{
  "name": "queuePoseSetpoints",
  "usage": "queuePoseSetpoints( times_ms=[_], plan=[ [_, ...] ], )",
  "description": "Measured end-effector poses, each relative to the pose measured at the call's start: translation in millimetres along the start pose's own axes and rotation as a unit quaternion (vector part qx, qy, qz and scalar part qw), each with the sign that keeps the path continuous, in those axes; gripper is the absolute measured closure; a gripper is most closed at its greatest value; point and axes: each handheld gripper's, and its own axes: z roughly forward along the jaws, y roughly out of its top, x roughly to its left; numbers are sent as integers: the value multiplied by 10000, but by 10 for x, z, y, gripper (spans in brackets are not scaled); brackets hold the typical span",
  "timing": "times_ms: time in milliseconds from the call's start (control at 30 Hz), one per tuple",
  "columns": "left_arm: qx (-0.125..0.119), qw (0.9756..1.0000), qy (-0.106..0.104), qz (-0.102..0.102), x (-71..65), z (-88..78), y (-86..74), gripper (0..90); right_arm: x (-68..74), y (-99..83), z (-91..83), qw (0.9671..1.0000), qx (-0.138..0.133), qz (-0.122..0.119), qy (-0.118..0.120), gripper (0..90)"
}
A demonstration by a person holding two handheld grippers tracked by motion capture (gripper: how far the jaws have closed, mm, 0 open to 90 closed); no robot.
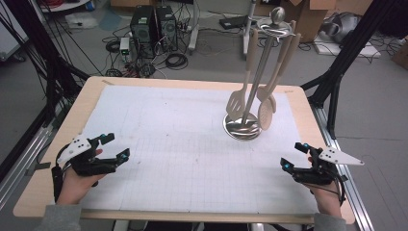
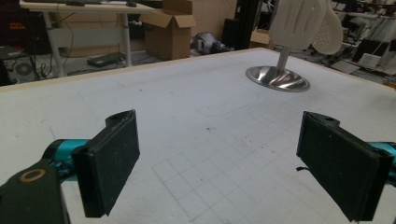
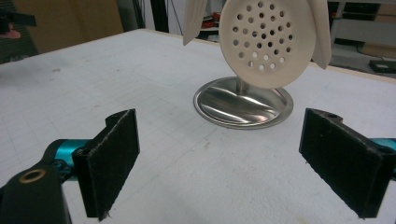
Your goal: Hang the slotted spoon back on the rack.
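- A wooden table (image 1: 57,144) is carrying everything; its pale rim is showing on all sides
- A white gridded mat (image 1: 168,154) is lying flat on it, covering nearly the whole top
- A steel utensil stand (image 1: 242,129) is sitting on the mat at the far right, its round base resting flat; pale utensils are hanging from it

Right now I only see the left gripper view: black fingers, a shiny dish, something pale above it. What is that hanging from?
Observer: A metal stand with a ball on top; pale utensils hang from its ring.
Operator: Is the other gripper near it?
Observer: The right gripper is at the table's front right, fingers apart, facing a round perforated skimmer.
Operator: And mine?
Observer: The left gripper is at the front left, farther from the stand.
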Motion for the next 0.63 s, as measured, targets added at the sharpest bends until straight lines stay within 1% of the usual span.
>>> queuePoseSetpoints(
  times_ms=[133,167,267,333,467,533,633],
  plan=[
    [-44,9999,133,-43,63,-59,-10,135,-36,-31,-27,9998,-14,90,-152,114],
    [-25,9998,176,-35,79,-73,-14,135,-54,-45,-40,9996,-37,133,-226,114],
    [-32,9997,232,-105,121,-99,-37,135,-92,-81,-59,9993,-79,196,-317,114],
    [-18,9995,287,-135,147,-113,-51,135,-106,-99,-69,9991,-60,228,-348,114],
    [1,9993,322,-195,178,-117,-76,135,-118,-114,-81,9988,-93,279,-390,114],
    [46,9994,301,-193,177,-103,-83,135,-116,-108,-77,9988,-138,276,-371,114],
    [121,9992,323,-186,172,-83,-88,135,-112,-91,-64,9988,-165,301,-338,114]
  ],
)
